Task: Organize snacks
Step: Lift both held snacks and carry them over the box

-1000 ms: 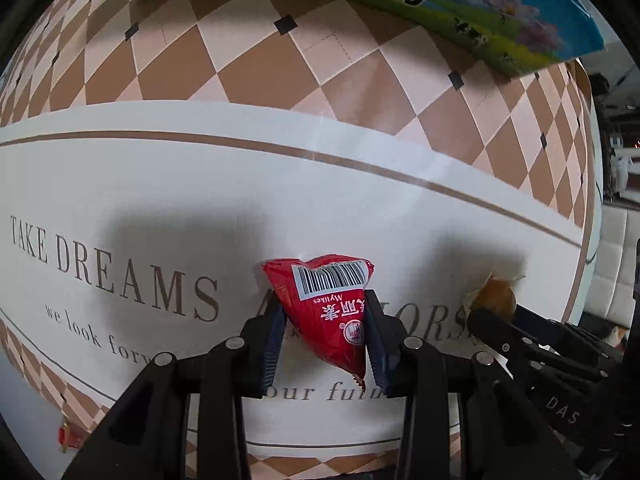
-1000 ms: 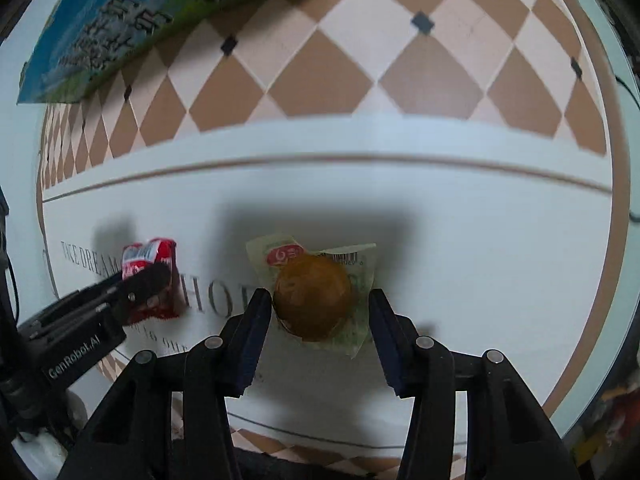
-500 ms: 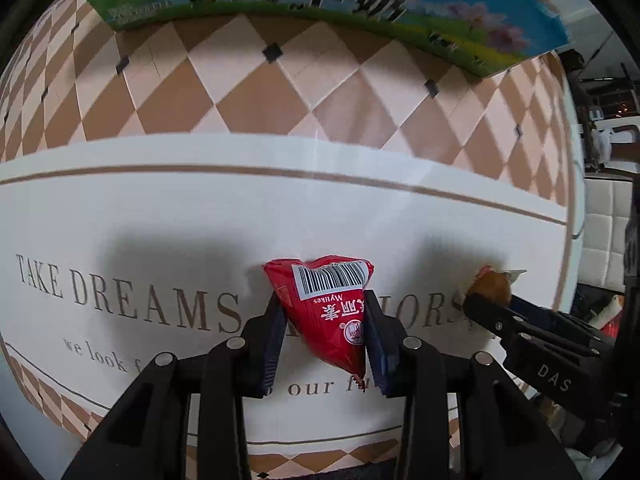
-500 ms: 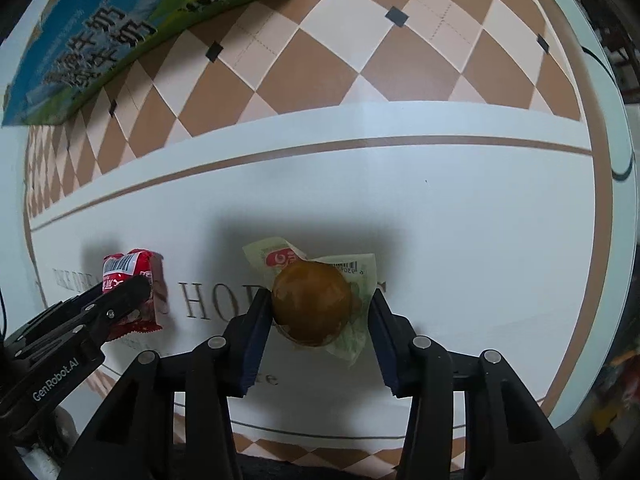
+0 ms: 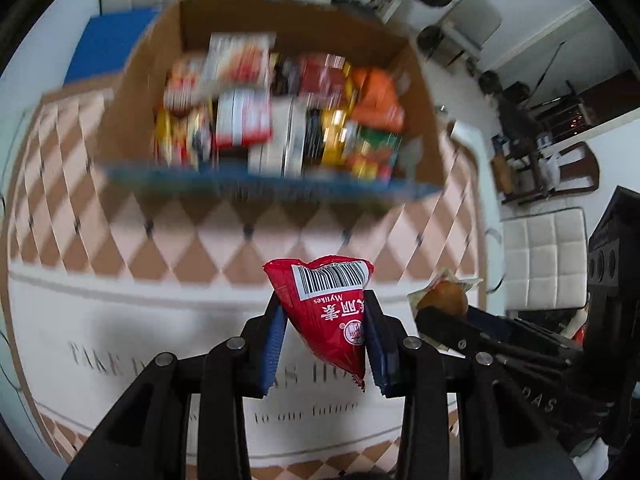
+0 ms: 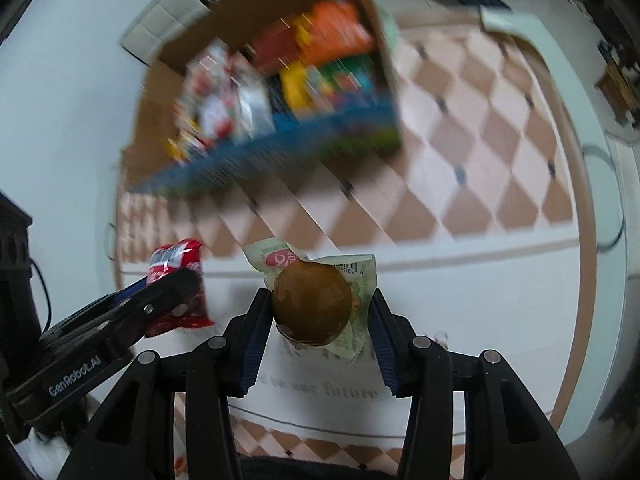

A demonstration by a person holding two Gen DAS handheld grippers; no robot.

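Observation:
My left gripper [image 5: 325, 320] is shut on a red snack packet [image 5: 326, 312] with a barcode, held clear above the tablecloth. My right gripper [image 6: 316, 312] is shut on a brown round bun in a clear wrapper [image 6: 312, 306], also off the table. Each view shows the other hand: the bun [image 5: 444, 300] at the right of the left wrist view, the red packet [image 6: 176, 276] at the left of the right wrist view. Beyond both, a cardboard box [image 5: 420, 92] stands on the table, packed with several colourful snack packs [image 5: 244, 120]. In the right wrist view the box [image 6: 156, 108] is blurred.
The table wears a checked brown and cream cloth [image 5: 192, 248] with a white lettered band in front. White padded chairs [image 5: 540, 256] and dark furniture stand at the right past the table edge. A blue panel [image 5: 104, 44] lies behind the box at the left.
Both grippers have risen from the tablecloth with their snacks. The view has opened from the box's printed side to its open top and the room behind.

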